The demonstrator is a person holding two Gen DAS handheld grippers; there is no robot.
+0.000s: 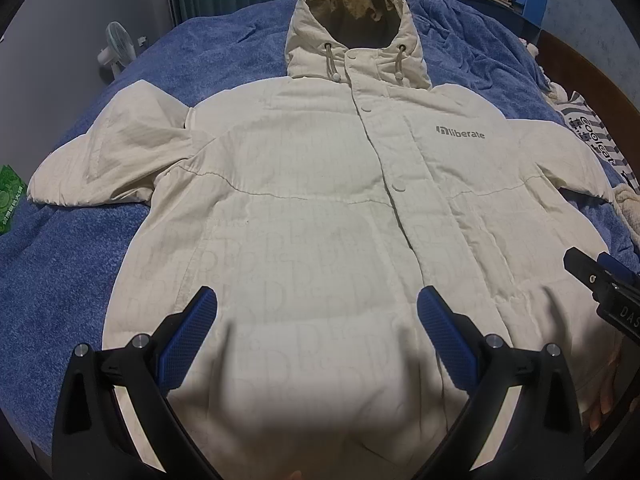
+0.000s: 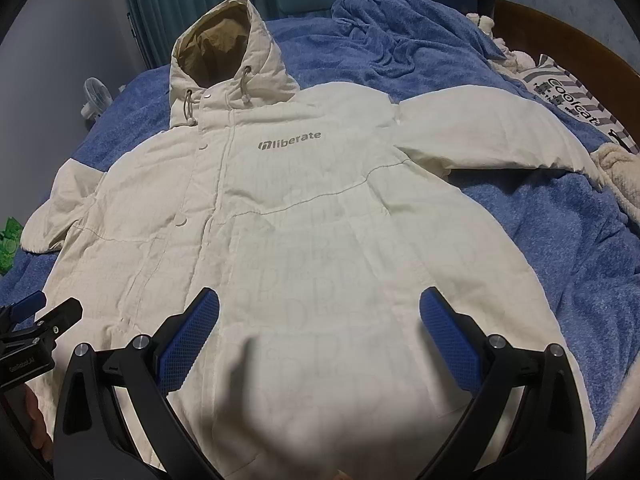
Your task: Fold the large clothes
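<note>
The left gripper (image 1: 316, 300) and right gripper (image 2: 319, 300) both hover over the hem with jaws spread wide, holding nothing. The likely trouble is the padding: a pinch may catch only the top layer, so the puffy coat (image 1: 320, 208) would slide or spring back from a fold. It lies face up, snapped shut, on the blue blanket (image 1: 60, 264); it is cream with a grey chest logo, both sleeves (image 2: 492, 136) spread sideways and the hood (image 1: 352, 24) farthest away.
</note>
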